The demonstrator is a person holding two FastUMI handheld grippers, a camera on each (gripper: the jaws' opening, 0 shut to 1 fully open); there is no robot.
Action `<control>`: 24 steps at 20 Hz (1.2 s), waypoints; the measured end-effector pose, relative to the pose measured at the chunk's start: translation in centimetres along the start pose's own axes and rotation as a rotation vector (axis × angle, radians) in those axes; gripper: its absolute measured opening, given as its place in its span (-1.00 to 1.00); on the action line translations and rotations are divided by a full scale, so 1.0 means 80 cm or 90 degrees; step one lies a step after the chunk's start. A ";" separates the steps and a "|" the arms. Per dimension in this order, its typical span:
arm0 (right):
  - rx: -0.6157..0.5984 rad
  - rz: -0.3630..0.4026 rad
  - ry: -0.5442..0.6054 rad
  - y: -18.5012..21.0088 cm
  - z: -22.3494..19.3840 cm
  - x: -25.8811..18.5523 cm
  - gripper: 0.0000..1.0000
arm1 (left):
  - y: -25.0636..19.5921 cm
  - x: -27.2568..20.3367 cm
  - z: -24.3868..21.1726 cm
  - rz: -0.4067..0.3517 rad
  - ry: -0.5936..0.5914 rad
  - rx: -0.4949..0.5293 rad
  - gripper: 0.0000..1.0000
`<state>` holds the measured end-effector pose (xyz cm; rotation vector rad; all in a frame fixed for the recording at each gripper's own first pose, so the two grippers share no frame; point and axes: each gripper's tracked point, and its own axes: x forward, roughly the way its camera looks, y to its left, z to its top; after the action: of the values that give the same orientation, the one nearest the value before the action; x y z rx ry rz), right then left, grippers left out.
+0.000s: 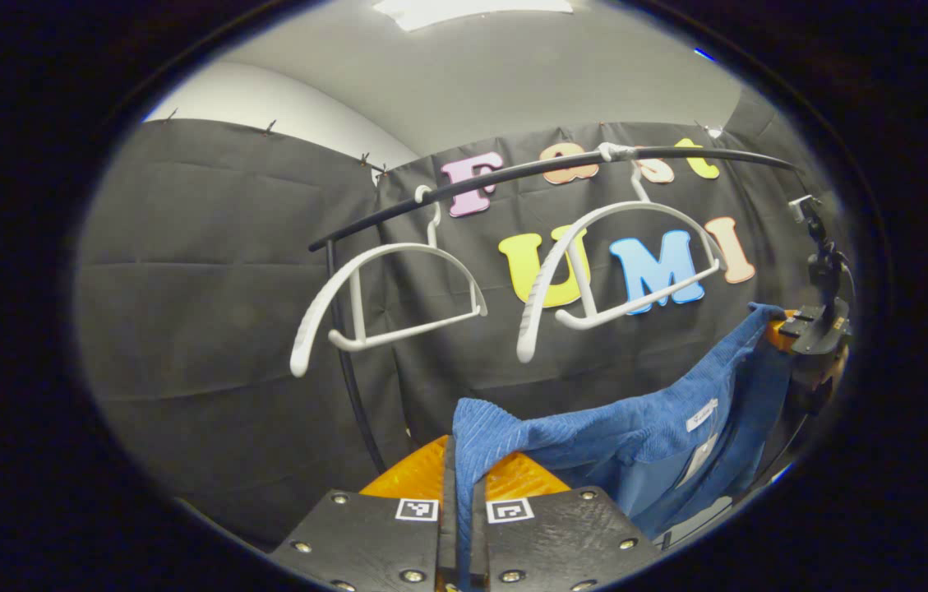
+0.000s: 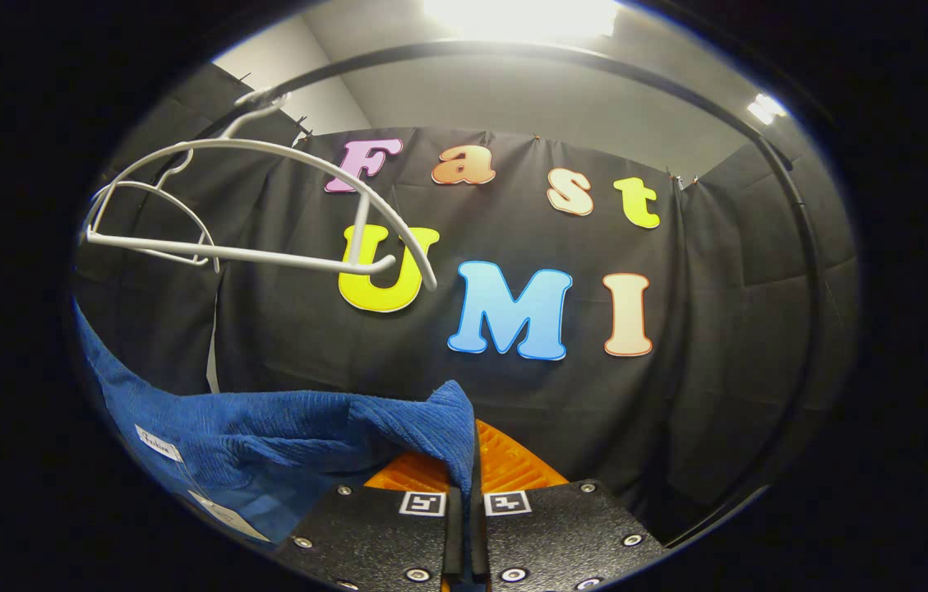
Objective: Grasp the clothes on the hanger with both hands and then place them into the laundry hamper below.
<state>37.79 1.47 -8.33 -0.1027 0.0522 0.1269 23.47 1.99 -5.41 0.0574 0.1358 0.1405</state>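
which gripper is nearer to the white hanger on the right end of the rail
Right, probably. The right gripper sits just below that hanger; the left gripper, also gripping the blue garment, sits farther along.

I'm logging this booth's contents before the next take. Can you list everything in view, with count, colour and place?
blue garment: one, blue, stretched between the two grippers, off the hangers
hangers: two, white, bare, hooked on the rail
rail: one, dark, curved, running in front of the cloth wall
cloth wall: one, black, behind the rail
left gripper: one, shut on one end of the garment
right gripper: one, shut on the other end
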 end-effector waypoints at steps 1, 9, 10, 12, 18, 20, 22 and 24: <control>0.002 -0.001 0.003 0.002 0.001 -0.013 -0.94 | 0.001 -0.015 -0.002 -0.004 0.001 -0.008 -0.85; 0.040 0.012 -0.004 0.035 0.041 -0.128 -0.94 | -0.017 -0.086 0.023 -0.092 -0.030 -0.032 -0.88; 0.045 0.015 -0.003 0.041 0.045 -0.141 -0.94 | -0.018 -0.098 0.029 -0.105 -0.037 -0.035 -0.88; 0.050 0.027 -0.009 0.053 0.053 -0.179 -0.94 | -0.021 -0.123 0.041 -0.130 -0.055 -0.040 -0.89; 0.062 0.060 -0.011 0.103 0.066 -0.258 -0.94 | -0.068 -0.165 0.050 -0.204 -0.078 -0.083 -0.89; 0.055 0.076 -0.013 0.124 0.065 -0.282 -0.94 | -0.077 -0.182 0.041 -0.225 -0.073 -0.094 -0.87; 0.051 0.098 -0.004 0.144 0.054 -0.305 -0.94 | -0.090 -0.204 0.025 -0.247 -0.063 -0.102 -0.87; 0.057 0.114 0.016 0.159 0.031 -0.321 -0.94 | -0.111 -0.214 0.010 -0.270 -0.053 -0.114 -0.87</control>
<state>10.85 11.09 -5.65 -0.0096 0.0925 0.3018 8.01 -9.28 -3.01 -0.1435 0.0495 -0.2736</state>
